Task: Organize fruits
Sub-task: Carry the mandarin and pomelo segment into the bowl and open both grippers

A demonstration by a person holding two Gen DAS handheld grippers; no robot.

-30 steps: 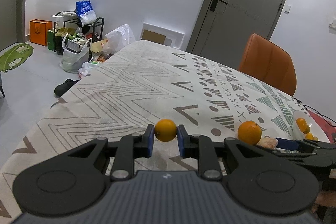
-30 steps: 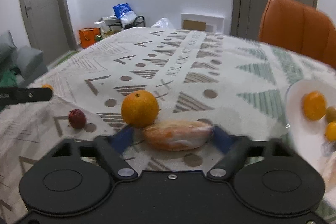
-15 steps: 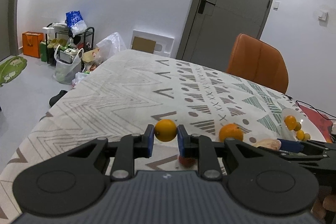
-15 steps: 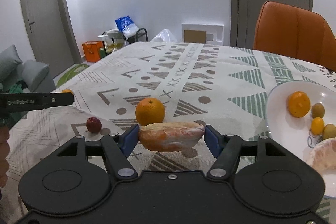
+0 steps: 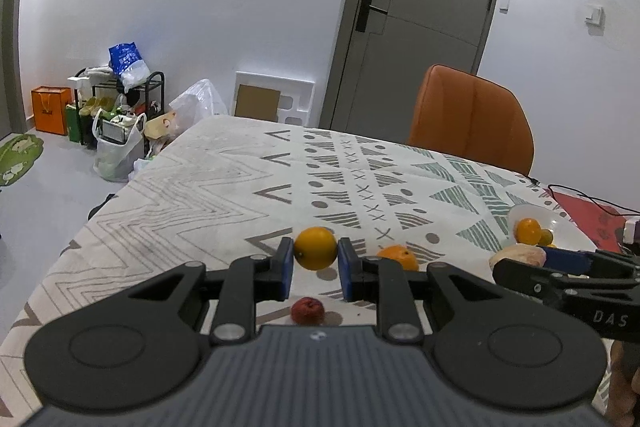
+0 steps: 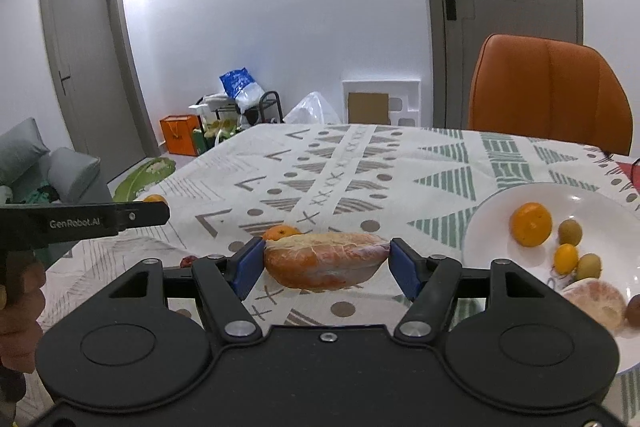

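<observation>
**2 claws, each holding fruit above the table**

The left gripper [image 5: 315, 264] squeezes a small yellow-orange fruit [image 5: 315, 247] tight between its blue pads. The right gripper [image 6: 327, 265] pinches a peeled pomelo piece [image 6: 326, 259] by both ends. An orange [image 5: 397, 256] and a red fruit [image 5: 307, 310] sit on the tablecloth [image 5: 224, 187]. The white plate [image 6: 500, 199] holds more fruit.

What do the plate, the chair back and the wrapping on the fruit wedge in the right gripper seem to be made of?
Plate: probably glazed ceramic, white, smooth, faintly shiny.
Chair back: orange leather or imitation, padded with stitched seams.
Wrapping on the fruit wedge: thin clear plastic film, glossy and wrinkled, held by the right gripper.
</observation>
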